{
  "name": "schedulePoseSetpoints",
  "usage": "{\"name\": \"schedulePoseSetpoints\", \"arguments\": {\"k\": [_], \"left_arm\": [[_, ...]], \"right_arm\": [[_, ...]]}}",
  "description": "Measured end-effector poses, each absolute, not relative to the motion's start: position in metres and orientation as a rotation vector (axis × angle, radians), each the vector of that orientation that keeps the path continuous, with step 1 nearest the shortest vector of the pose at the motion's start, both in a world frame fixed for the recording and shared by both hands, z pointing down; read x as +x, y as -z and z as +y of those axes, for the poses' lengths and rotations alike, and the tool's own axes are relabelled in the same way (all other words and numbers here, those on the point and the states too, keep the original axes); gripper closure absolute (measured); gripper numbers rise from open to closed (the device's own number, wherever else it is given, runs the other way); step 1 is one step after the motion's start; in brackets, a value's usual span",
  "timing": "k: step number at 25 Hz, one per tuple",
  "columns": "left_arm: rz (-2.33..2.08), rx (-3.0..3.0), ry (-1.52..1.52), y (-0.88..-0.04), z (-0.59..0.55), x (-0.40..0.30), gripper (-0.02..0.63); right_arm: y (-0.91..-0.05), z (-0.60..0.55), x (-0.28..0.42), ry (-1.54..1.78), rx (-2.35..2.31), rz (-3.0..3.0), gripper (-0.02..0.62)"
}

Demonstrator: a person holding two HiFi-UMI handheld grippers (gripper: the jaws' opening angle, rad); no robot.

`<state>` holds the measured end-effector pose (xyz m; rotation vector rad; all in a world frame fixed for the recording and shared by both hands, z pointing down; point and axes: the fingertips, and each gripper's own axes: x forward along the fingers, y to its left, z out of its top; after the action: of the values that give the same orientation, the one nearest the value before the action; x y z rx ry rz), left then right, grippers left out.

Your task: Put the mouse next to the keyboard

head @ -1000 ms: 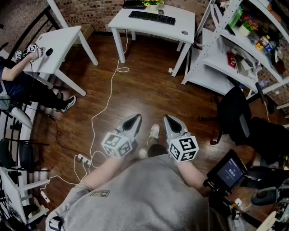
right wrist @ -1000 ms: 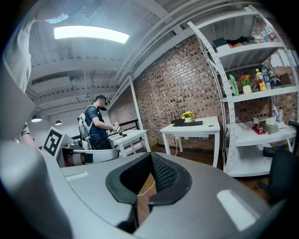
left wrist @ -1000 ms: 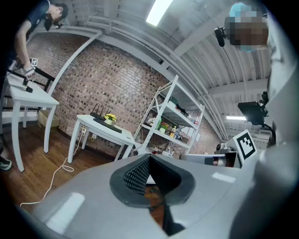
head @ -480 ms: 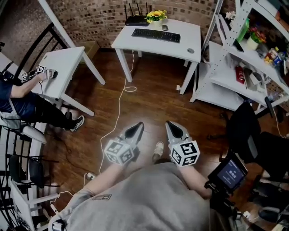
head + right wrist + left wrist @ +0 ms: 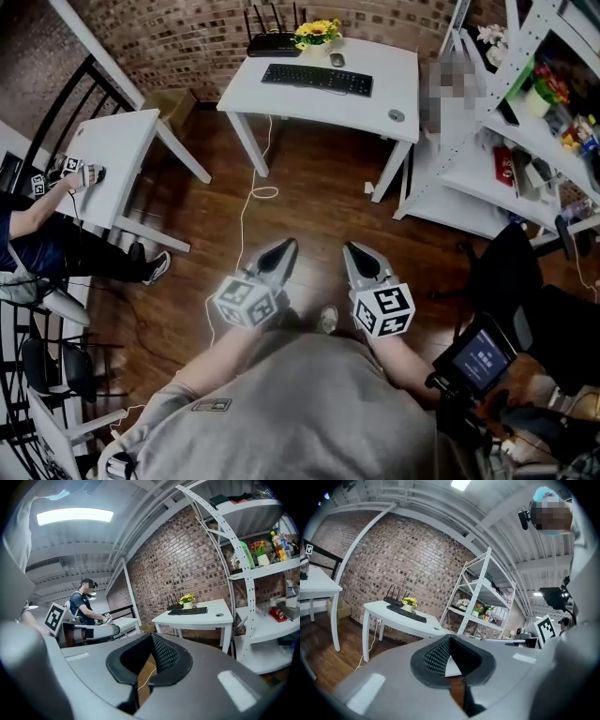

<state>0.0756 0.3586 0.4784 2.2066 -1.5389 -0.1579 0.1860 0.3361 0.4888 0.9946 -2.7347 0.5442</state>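
Observation:
A black keyboard [image 5: 317, 79] lies on a white desk [image 5: 394, 89] at the far end of the room. A small grey mouse [image 5: 337, 59] sits just behind the keyboard's right end, beside yellow flowers [image 5: 315, 31] and a black router [image 5: 272, 42]. My left gripper [image 5: 284, 247] and right gripper [image 5: 351, 249] are held side by side in front of my body, over the wooden floor and far short of the desk. Both are shut with nothing in them. The keyboard [image 5: 405, 612] shows far off past the left gripper [image 5: 450, 637]. The right gripper [image 5: 151, 635] also faces the keyboard [image 5: 187, 611].
A white cable [image 5: 246, 202] trails over the floor from the desk toward me. A white shelf rack [image 5: 525, 141] full of items stands at the right, with a black chair [image 5: 497, 248] and a small screen [image 5: 478, 361] below it. At the left a seated person [image 5: 37, 225] works at another white table [image 5: 117, 141].
The desk with the keyboard has come lower and larger in the head view. Both grippers stay shut in front of my body.

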Motion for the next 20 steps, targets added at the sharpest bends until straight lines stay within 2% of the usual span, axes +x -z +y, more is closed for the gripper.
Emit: {"name": "schedulePoseSetpoints", "arguments": {"k": [7, 14, 20], "left_arm": [[-1.459, 2.239, 0.171, -0.483, 0.285, 0.029, 0.611], [-1.348, 2.307, 0.172, -0.471, 0.212, -0.051, 0.611], [-1.324, 2.327, 0.188, -0.474, 0.158, -0.094, 0.611]], "right_arm": [[-0.491, 0.267, 0.141, -0.538, 1.076, -2.685, 0.584], [-0.474, 0.204, 0.058, -0.519, 1.189, -2.631, 0.584], [-0.477, 0.159, 0.024, -0.513, 1.258, -2.604, 0.584]]}}
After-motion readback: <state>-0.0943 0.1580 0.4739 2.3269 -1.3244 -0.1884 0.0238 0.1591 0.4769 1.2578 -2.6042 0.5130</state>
